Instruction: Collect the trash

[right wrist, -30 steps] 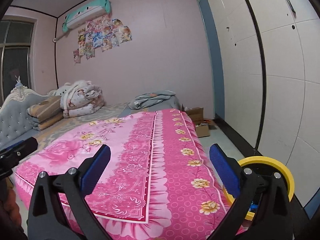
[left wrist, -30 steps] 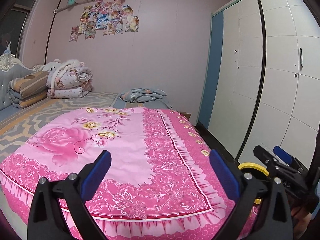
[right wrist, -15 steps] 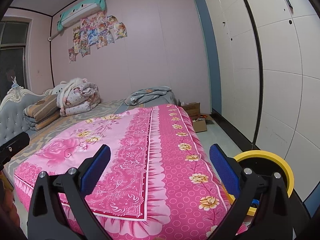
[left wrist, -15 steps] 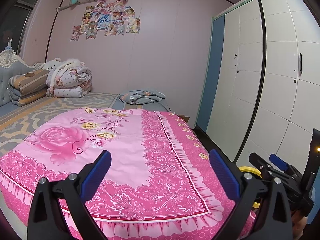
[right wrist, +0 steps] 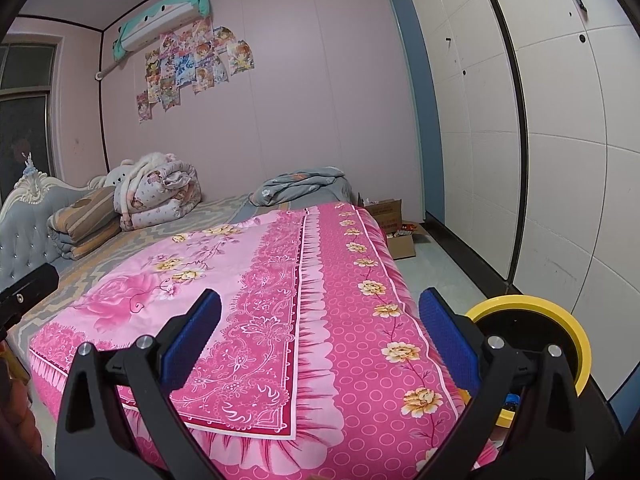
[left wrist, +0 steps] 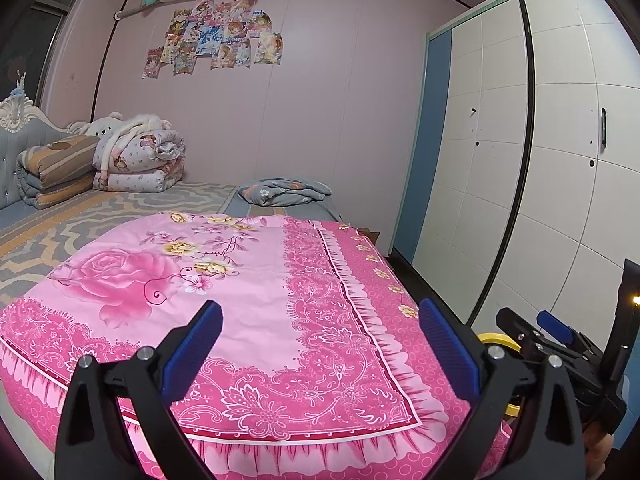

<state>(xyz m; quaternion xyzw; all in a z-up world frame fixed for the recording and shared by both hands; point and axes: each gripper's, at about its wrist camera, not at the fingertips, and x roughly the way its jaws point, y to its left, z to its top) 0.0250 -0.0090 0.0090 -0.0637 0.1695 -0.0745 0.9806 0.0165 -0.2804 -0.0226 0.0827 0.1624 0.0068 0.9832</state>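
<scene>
While both tools hang over the foot of the bed point(left wrist: 248, 280), no trash shows on its pink cover point(right wrist: 280, 280); the only likely litter is in and around the cardboard boxes point(right wrist: 394, 224) on the floor between bed and wardrobe point(right wrist: 560, 160), well apart from either tool.

Risks, as judged:
- Floor gap beside the bed is narrow. A reach toward the boxes could knock a tool against the wardrobe or the bed edge.
- Yellow-rimmed bin point(right wrist: 532, 336) stands just beside the bed corner, below the right gripper point(right wrist: 320, 336). A careless swing could tip it.
- Litter at the boxes is small and too blurred to identify. A wrong pick from box contents is possible.
- Grippers sit near each other, the right one visible at the edge of the left view point(left wrist: 552, 332); crossing paths could cause a clash.

Tool state: left gripper point(left wrist: 320, 344) spread wide, nothing between its pads. Right gripper likewise released and empty.

Change from the earlier frames: both views have risen and pulled slightly back. More of the bed foot and floor now shows, and the bin rim sits lower in the left view. Jaw spread is unchanged.
</scene>
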